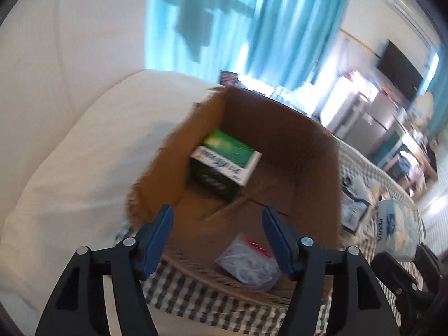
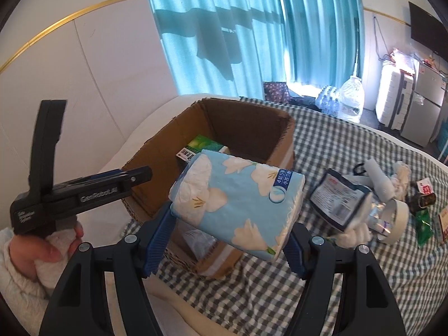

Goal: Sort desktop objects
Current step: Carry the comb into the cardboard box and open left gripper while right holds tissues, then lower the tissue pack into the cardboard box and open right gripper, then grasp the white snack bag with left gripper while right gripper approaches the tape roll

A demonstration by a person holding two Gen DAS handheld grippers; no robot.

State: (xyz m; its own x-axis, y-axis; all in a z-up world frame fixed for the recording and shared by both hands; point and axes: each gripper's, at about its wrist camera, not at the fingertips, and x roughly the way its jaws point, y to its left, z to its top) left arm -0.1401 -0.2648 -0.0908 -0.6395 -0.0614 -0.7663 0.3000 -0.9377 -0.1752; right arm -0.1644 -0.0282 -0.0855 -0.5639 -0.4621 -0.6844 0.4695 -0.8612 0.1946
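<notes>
An open cardboard box (image 1: pixel 280 128) (image 2: pixel 252 123) stands on the checked cloth. Inside it lie a green and white carton (image 1: pixel 224 159) (image 2: pixel 200 145) and a clear plastic bag (image 1: pixel 246 263) with something red in it. My left gripper (image 1: pixel 218 224) is open and empty, over the box's near edge; it also shows in the right wrist view (image 2: pixel 134 177) at the box's left wall. My right gripper (image 2: pixel 224 238) is shut on a light blue flowered tissue pack (image 2: pixel 238 198) (image 1: pixel 397 226), held above the box's near right corner.
To the right of the box lie a dark blue pouch (image 2: pixel 341 198), a roll of tape (image 2: pixel 397 218), a white tube (image 2: pixel 378 179), cotton wads and small packets. A white pillow (image 1: pixel 70 168) is left of the box. Water bottles (image 2: pixel 350 98) stand beyond.
</notes>
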